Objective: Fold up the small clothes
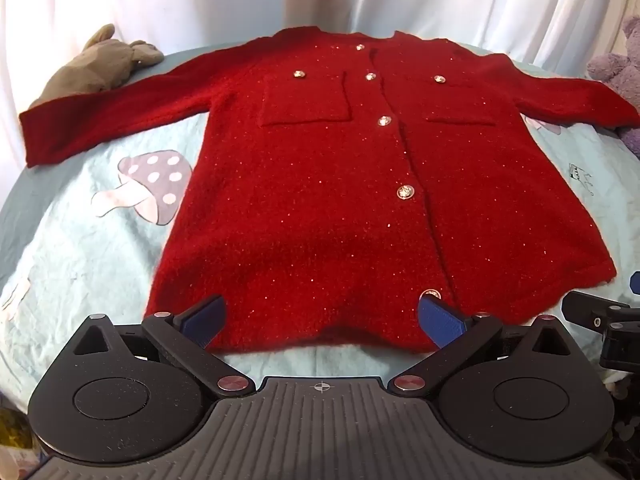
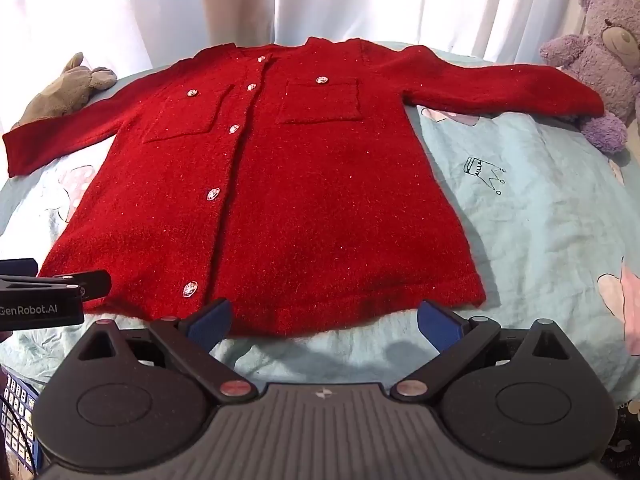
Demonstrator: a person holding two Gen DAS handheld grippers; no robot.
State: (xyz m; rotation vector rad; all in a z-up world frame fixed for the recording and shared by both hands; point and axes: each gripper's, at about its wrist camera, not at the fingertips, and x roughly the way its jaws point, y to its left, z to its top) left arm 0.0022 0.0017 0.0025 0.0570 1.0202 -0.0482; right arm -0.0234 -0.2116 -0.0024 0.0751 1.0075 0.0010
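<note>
A red glittery knit cardigan (image 1: 320, 184) (image 2: 288, 200) lies flat and face up on the pale blue sheet, buttoned, sleeves spread out to both sides, collar at the far end. My left gripper (image 1: 322, 320) hovers over the near hem, left of the bottom button, its blue-padded jaws wide open with nothing pinched. My right gripper (image 2: 326, 320) hangs over the hem's right part, also open and empty. Each gripper's black body shows at the edge of the other's view: the right gripper (image 1: 600, 320) and the left gripper (image 2: 44, 300).
A grey plush toy (image 1: 96, 68) (image 2: 64, 88) lies by the far left sleeve. A purple teddy bear (image 2: 600, 60) sits at the far right, touching the right cuff. White curtains hang behind. The sheet (image 2: 540, 220) has mushroom and crown prints.
</note>
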